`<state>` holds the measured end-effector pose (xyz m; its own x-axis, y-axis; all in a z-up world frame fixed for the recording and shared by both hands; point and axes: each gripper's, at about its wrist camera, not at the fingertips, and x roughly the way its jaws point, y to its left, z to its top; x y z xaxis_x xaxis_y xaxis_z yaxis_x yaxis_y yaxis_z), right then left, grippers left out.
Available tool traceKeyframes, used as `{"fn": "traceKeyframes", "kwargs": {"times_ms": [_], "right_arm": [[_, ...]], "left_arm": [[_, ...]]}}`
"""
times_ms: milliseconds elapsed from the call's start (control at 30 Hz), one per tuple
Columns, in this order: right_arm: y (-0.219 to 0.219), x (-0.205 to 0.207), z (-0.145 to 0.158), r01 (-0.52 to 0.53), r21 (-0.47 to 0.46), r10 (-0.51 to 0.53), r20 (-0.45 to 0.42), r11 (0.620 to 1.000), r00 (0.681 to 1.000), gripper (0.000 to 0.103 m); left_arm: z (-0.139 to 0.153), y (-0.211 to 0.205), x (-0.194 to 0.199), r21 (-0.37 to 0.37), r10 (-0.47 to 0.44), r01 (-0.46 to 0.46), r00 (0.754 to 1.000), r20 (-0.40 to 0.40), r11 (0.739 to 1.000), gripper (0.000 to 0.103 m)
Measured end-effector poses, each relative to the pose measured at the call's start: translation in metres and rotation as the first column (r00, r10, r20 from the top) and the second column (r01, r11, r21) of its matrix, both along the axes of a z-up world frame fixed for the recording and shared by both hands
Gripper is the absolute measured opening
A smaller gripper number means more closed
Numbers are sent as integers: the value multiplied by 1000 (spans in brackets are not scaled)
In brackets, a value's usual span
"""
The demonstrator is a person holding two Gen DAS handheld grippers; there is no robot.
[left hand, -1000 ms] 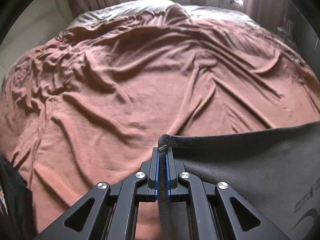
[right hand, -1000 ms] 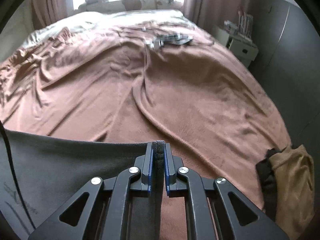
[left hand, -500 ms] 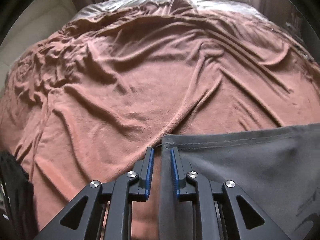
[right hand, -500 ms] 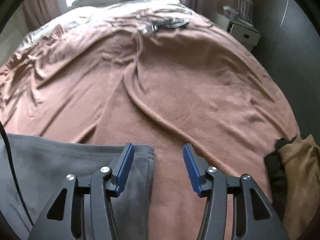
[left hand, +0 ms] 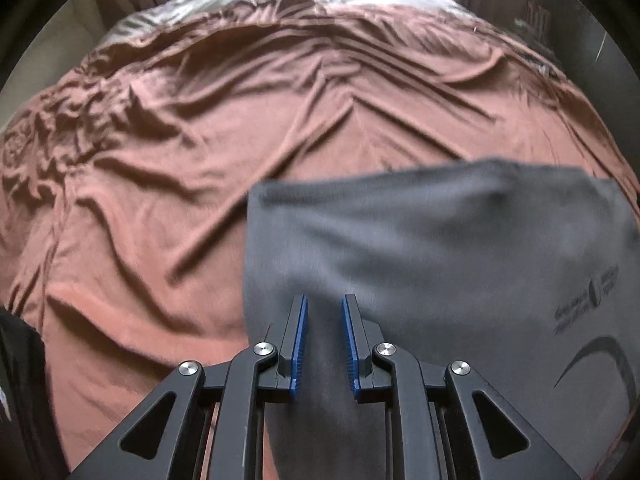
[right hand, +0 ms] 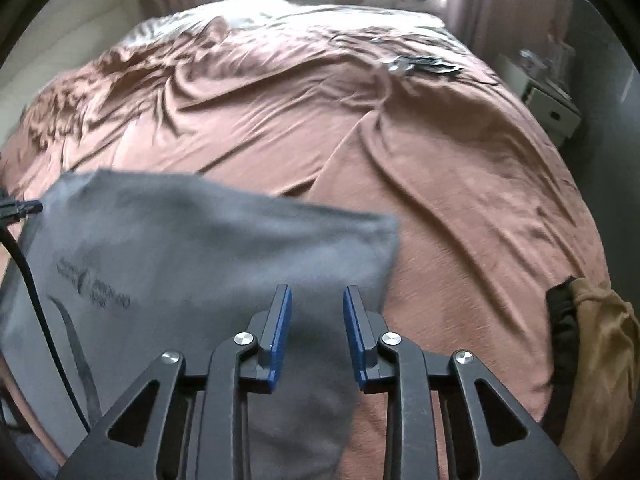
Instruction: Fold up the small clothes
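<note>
A dark grey garment (left hand: 440, 248) with a printed logo lies spread flat on the brown blanket (left hand: 200, 140). It also shows in the right wrist view (right hand: 192, 248). My left gripper (left hand: 323, 304) is open, its blue pads apart above the garment's left part, holding nothing. My right gripper (right hand: 317, 294) is open above the garment's right part, near its right edge, also empty. The garment's near portion runs under both grippers and out of view.
A tan and black pile of clothes (right hand: 592, 340) lies at the bed's right edge. Small dark items (right hand: 424, 65) lie far back on the blanket. A black cable (right hand: 28, 280) crosses the left. A white nightstand (right hand: 552, 108) stands right of the bed.
Both grippers were shut on the garment's far corners, then opened and let go. They have since pulled back toward me, so the garment's far edge now lies well ahead of the fingers.
</note>
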<state>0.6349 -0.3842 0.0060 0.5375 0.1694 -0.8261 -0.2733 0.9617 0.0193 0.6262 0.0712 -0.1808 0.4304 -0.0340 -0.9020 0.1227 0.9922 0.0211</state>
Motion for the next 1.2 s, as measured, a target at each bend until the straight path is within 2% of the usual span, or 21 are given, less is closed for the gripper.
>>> {"fn": "traceKeyframes", "kwargs": {"times_ms": [167,233,333,533,767,900,1067,1200], "right_arm": [[6,28,-31,31,-71,-37,-86,997,996,21],[10,32,-28,40,-91,-49,-89,995,995,21],[17,26,-21,63,-126,-77,-108,990,991,22],[13,-16,-11,78,-27,-82,-170,997,982,24],[-10,-66,-5,118,46,-106,-197,992,975,24],[-13,-90,3,113,59,-100,-189,992,977,24],[-12,-111,2,90,83,-72,-196,993,978,25],[-13,-130,-10,99,99,-76,-210,990,975,29]], "left_arm": [[-15,11,-2,-9,11,-11,1000,-13,1000,19],[-10,15,-2,-20,61,-61,998,-20,998,19],[1,16,-13,12,104,-104,995,6,994,19],[20,16,-34,-23,114,-114,993,21,993,19],[24,-4,-68,-55,74,-72,997,30,996,19],[19,-15,-93,-71,53,-51,998,23,996,19],[10,-24,-124,-49,33,-32,999,10,998,19],[4,-25,-147,-49,30,-30,1000,-9,998,27]]}}
